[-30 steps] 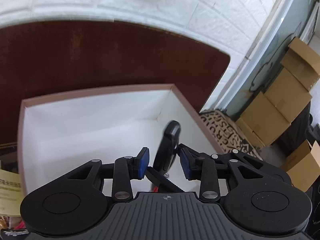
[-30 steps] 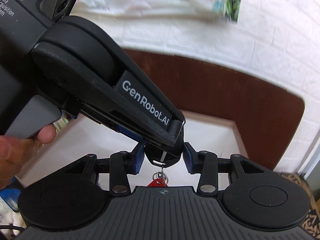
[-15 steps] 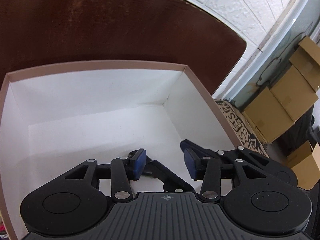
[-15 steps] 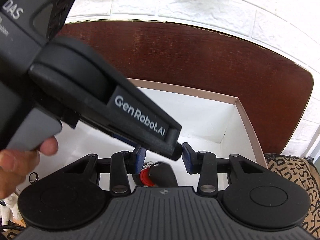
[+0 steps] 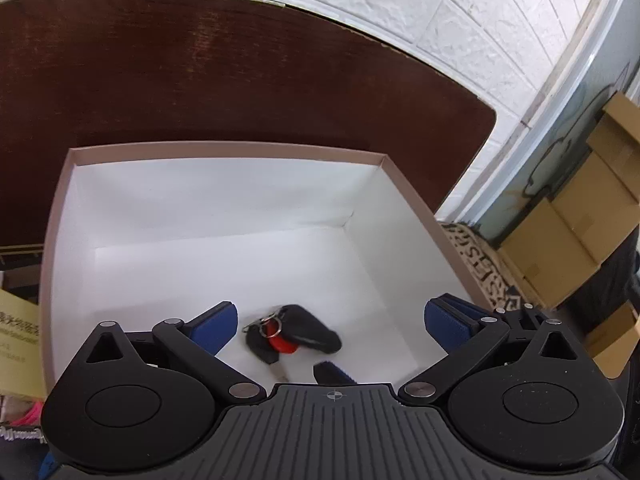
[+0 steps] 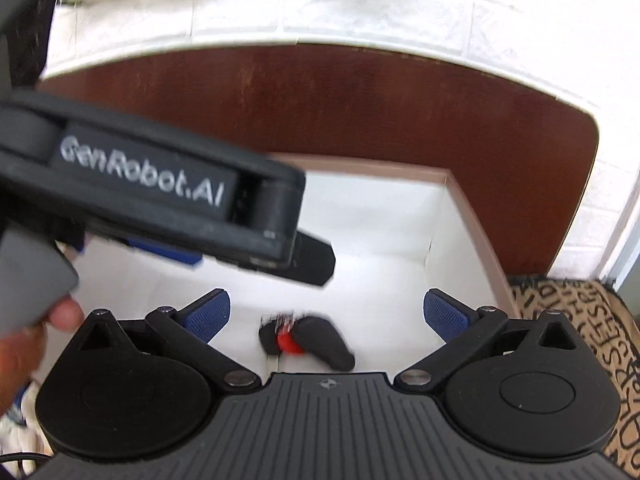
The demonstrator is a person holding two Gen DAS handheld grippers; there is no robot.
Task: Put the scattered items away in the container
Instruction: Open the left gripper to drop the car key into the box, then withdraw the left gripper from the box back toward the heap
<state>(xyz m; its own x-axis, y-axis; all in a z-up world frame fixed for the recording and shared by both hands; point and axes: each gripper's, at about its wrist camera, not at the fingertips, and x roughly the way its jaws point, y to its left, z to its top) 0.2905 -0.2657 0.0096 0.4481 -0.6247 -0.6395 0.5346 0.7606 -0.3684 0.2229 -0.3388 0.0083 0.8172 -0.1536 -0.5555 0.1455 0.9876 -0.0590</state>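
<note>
A key bunch (image 5: 292,336) with a black fob, a red tag and a metal ring lies on the white floor of the open cardboard box (image 5: 224,148), near its front. It also shows in the right wrist view (image 6: 308,340). My left gripper (image 5: 328,320) is open and empty, just above the keys. My right gripper (image 6: 326,312) is open and empty too, over the same spot. The left gripper's body (image 6: 168,204) crosses the right wrist view, held by a hand (image 6: 36,328), and hides the box's left part.
The box (image 6: 452,184) stands on a dark brown table (image 5: 240,80) against a white brick wall. A patterned mat (image 6: 568,320) lies right of the box. Cardboard cartons (image 5: 580,216) stand at far right. A yellow card (image 5: 20,344) lies left of the box.
Both grippers opened wide. The key bunch left the jaws and now lies on the box floor. Both grippers have pulled up and back a little.
</note>
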